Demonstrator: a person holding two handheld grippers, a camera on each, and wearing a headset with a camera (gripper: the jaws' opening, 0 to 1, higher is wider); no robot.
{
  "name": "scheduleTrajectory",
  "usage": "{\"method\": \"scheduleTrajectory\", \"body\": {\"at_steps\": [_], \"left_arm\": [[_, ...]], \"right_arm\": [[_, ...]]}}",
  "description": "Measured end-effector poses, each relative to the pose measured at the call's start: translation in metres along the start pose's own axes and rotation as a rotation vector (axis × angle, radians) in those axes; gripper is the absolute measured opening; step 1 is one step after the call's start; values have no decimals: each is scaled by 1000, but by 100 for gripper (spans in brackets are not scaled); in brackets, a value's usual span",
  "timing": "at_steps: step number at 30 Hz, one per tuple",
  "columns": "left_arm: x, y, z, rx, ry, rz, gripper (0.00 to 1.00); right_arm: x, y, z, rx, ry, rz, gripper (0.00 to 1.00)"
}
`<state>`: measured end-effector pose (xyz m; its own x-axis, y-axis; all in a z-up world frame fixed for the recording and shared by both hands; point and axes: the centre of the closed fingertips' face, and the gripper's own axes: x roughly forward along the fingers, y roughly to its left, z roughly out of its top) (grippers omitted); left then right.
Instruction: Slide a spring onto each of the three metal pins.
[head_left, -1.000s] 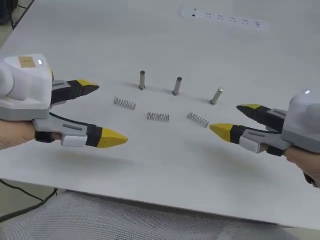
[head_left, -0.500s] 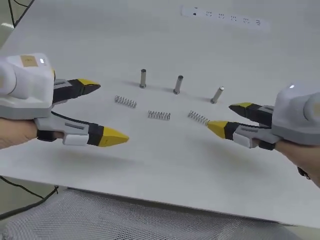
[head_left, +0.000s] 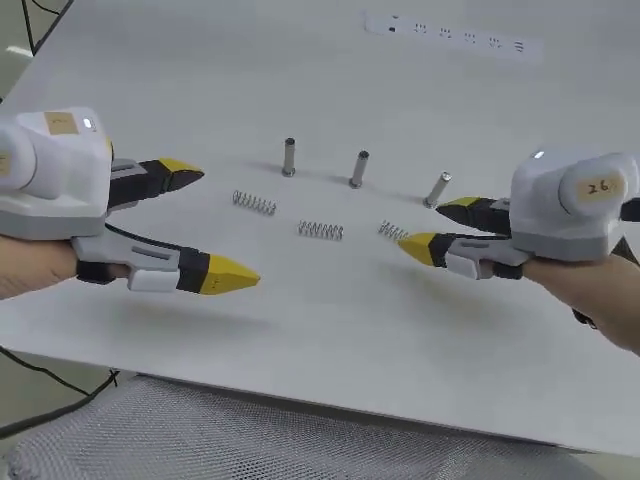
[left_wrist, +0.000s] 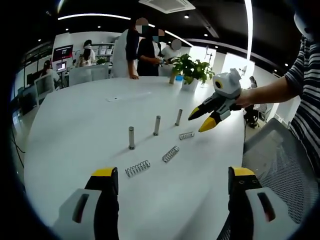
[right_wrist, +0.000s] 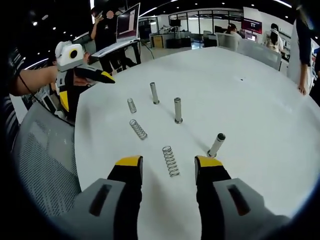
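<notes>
We note the right tool (head_left: 421, 226), jaws apart, is the nearer one. The rightmost spring (right_wrist: 170, 161) lies on the surface (head_left: 330, 330) just ahead between its tips, long axis along the jaws, lower centre of the right gripper view. The left tool (head_left: 228, 228), likewise agape, sits well apart.

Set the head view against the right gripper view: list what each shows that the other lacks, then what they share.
The head view adds the power strip at the far edge of the table, and the white housing of the right gripper, marked 26. The right gripper view adds a laptop, desks and people in the room behind. Shared: three pins, three loose springs lying on the table beside them, the open left gripper, the right gripper's open jaws and the mesh chair.
</notes>
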<state>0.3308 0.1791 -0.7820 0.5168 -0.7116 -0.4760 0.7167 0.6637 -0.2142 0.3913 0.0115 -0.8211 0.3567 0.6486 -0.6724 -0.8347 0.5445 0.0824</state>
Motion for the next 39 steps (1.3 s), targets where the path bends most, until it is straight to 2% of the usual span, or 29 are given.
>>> {"method": "scheduleTrajectory", "body": {"at_steps": [20, 39], "left_arm": [[-1, -1, 0, 5, 2, -5, 90], [0, -1, 1, 13, 6, -7, 89]], "right_arm": [[17, 2, -13, -80, 129, 44, 33], [22, 3, -24, -133, 194, 69, 26]]}}
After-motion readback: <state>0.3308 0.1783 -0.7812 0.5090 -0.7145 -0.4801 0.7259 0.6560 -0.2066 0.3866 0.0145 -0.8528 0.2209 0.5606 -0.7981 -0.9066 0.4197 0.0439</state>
